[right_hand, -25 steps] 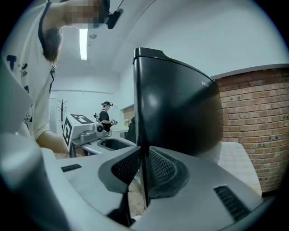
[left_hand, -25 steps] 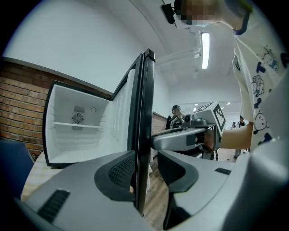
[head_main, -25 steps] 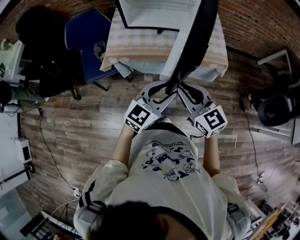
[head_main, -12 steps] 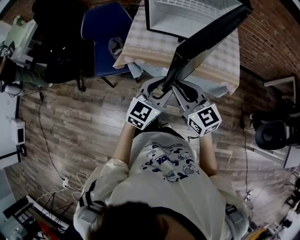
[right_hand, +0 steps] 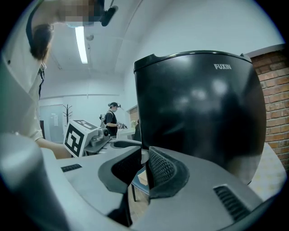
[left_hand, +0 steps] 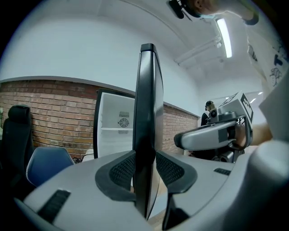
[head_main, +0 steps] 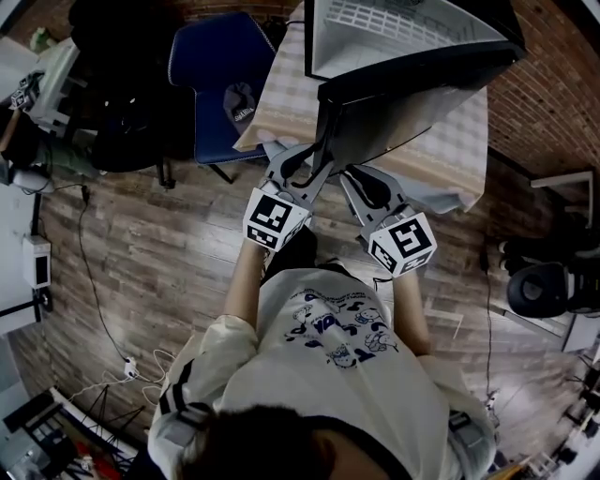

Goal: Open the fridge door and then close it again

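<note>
A small white fridge (head_main: 403,23) stands on a table with a checked cloth (head_main: 281,103). Its black door (head_main: 412,89) hangs partly open, angled close across the front. My left gripper (head_main: 317,157) is at the door's free edge. In the left gripper view the door edge (left_hand: 146,113) runs between the jaws and both pads (left_hand: 122,171) lie against it; the jaws have just been closing. My right gripper (head_main: 352,178) is beside the left one, under the door's outer face (right_hand: 198,108). A narrow gap shows between its fingertips (right_hand: 143,169), with nothing in it.
A blue chair (head_main: 220,75) stands left of the table and shows in the left gripper view (left_hand: 45,164). A black office chair (head_main: 553,291) is at the right. A brick wall runs behind the fridge. Cables lie on the wooden floor (head_main: 122,366). A person (right_hand: 110,117) stands far off.
The door has swung from wide open, pointing at me, to lying nearly across the fridge front. Both grippers went with its free edge, away from my body.
</note>
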{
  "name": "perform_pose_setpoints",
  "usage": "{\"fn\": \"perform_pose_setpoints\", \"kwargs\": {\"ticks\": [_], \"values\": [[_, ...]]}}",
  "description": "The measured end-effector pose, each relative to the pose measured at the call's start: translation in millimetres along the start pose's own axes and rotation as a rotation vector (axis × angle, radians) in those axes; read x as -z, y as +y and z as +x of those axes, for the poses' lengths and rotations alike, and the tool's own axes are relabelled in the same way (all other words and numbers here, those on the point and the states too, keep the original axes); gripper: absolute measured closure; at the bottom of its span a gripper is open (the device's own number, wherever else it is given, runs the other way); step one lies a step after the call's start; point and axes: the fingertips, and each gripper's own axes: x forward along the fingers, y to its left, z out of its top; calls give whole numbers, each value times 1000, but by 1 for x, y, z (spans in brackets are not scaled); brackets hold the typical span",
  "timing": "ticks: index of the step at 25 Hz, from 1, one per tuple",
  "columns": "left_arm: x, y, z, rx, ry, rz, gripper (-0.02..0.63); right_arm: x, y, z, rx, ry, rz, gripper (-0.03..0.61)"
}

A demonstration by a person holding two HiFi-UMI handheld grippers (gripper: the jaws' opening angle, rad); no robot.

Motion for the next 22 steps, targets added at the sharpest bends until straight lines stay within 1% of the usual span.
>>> {"fn": "perform_pose_setpoints", "kwargs": {"ticks": [5,9,14,19,22], "values": [[-2,36,14,-10,-3,-6,463,-4,-17,25,10,0,11,509],[-4,67,26,-28,-3,-16,457,-10,-38,46,36,-10,34,509],[-10,100,46,-21,-1,-14,449,-19,-61,71,63,-11,37,509],[-16,138,68,-60,6,-12,449,-25,-79,97,77,-8,44,509],[-18,159,82,-67,17,-2,457,-27,-89,113,81,-9,55,509]]}}
